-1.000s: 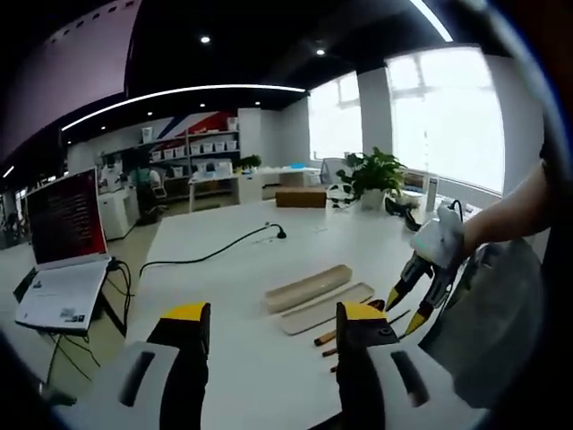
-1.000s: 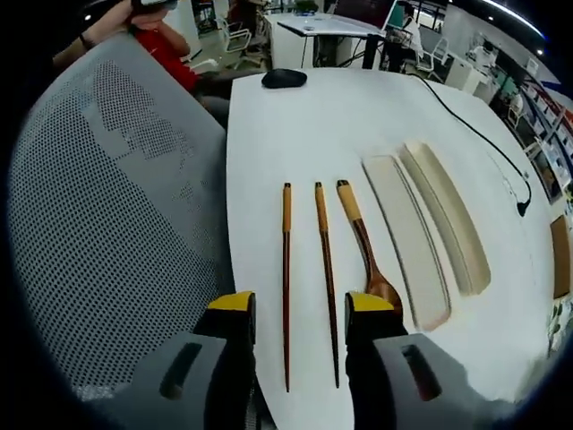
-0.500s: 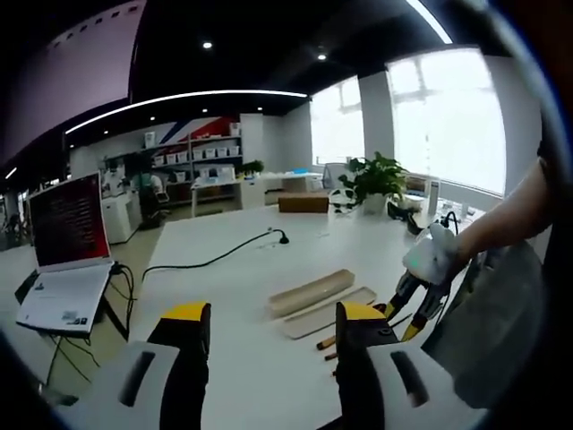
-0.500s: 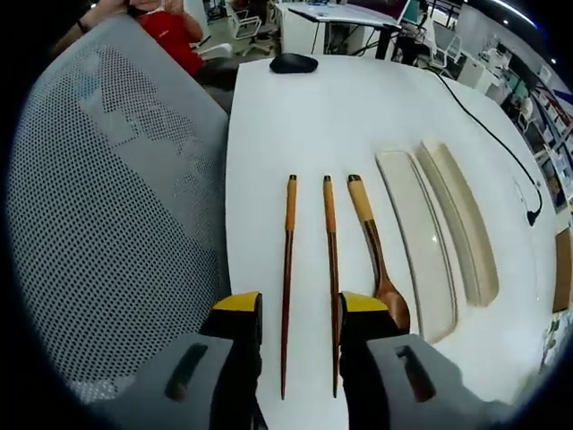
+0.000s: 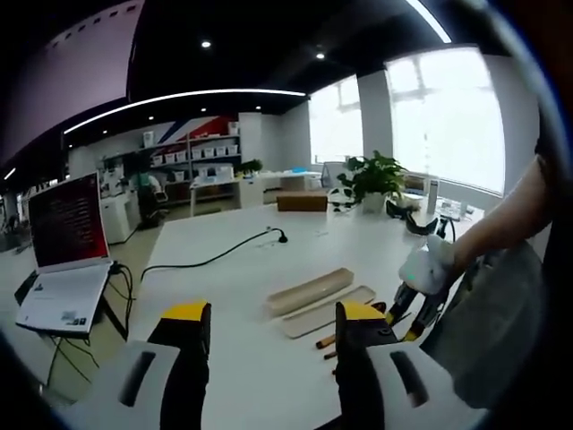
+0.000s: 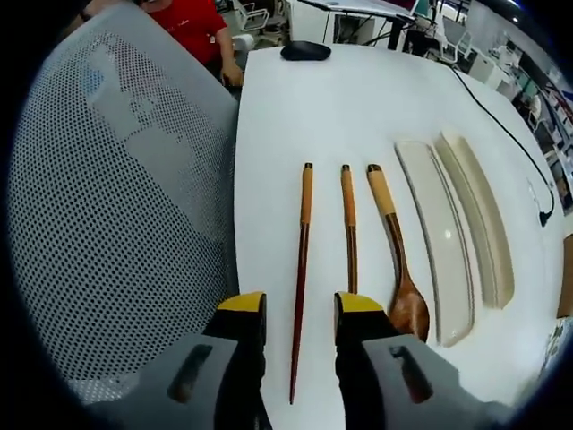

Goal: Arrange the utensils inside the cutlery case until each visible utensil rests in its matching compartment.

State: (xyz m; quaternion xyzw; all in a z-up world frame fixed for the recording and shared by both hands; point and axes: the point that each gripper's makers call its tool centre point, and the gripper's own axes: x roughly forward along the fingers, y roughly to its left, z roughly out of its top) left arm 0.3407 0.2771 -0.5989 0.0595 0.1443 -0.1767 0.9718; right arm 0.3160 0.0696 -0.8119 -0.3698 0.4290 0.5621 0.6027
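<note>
Lying side by side on the white table [image 6: 295, 107], two chopsticks [image 6: 301, 260] [image 6: 349, 228] and a wooden spoon [image 6: 401, 269] sit just beside the cutlery case [image 6: 488, 224] and its lid [image 6: 439, 237]. All three are dark brown with tan handles. We straddle the left chopstick with our right gripper [image 6: 298, 309], spread ready to pinch; our left gripper [image 5: 269, 315] waits unclenched, empty.
</note>
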